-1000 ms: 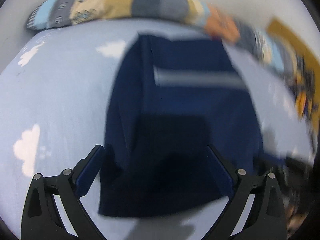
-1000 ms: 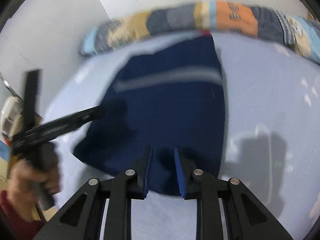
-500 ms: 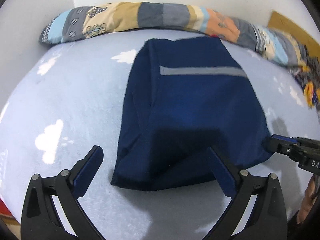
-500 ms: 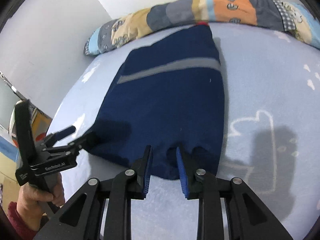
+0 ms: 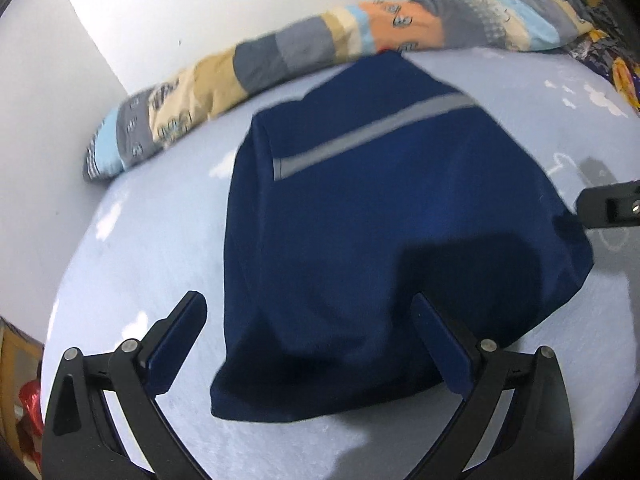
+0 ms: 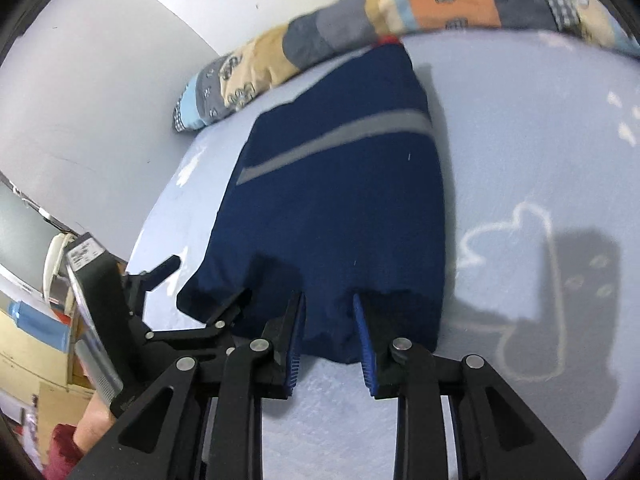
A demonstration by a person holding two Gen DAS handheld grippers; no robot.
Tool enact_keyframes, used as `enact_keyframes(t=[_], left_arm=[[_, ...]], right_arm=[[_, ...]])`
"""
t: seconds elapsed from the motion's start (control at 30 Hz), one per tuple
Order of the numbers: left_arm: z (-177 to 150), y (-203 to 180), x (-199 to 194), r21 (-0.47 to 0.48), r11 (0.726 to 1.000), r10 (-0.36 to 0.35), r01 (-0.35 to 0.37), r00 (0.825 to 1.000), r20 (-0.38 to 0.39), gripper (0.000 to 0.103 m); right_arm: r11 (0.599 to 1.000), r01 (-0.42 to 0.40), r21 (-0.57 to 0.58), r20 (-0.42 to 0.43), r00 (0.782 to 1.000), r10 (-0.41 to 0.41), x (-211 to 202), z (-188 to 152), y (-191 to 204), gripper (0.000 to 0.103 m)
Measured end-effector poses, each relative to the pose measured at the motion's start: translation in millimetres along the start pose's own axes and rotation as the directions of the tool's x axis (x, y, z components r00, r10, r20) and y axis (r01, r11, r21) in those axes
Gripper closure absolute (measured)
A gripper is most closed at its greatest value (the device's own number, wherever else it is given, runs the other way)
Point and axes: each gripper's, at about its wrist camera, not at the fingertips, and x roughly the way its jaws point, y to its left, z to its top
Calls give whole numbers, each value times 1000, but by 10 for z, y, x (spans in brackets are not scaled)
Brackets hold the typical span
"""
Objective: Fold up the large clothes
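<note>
A navy garment (image 5: 384, 216) with a grey stripe lies folded on the pale blue bed sheet (image 5: 152, 264); it also shows in the right wrist view (image 6: 340, 208). My left gripper (image 5: 308, 316) is wide open, its fingers straddling the garment's near left corner without gripping it. It also shows in the right wrist view (image 6: 208, 288). My right gripper (image 6: 328, 312) is open with a narrow gap, its tips at the garment's near right edge, holding nothing. Its body shows at the right edge of the left wrist view (image 5: 608, 208).
A long patchwork bolster (image 5: 304, 56) lies along the far edge of the bed against the white wall (image 6: 120, 80). Furniture and boxes (image 6: 36, 320) stand beside the bed on the left. A white cloud outline (image 6: 508, 240) is printed on the sheet.
Both grippers have moved in toward the garment's near edge and swung left. The left gripper now sits right beside the right one. The garment has not moved.
</note>
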Motion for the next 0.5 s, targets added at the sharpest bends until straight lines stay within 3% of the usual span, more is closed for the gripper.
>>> enact_keyframes(t=[0.33, 0.5], left_arm=[[40, 14, 42, 14, 1000, 9, -9, 1000, 4, 0], [25, -34, 37, 30, 999, 14, -14, 1000, -1, 0]], right_arm=[[999, 28, 24, -84, 996, -26, 348, 19, -36, 77], [999, 24, 35, -82, 996, -21, 368, 25, -65, 79]])
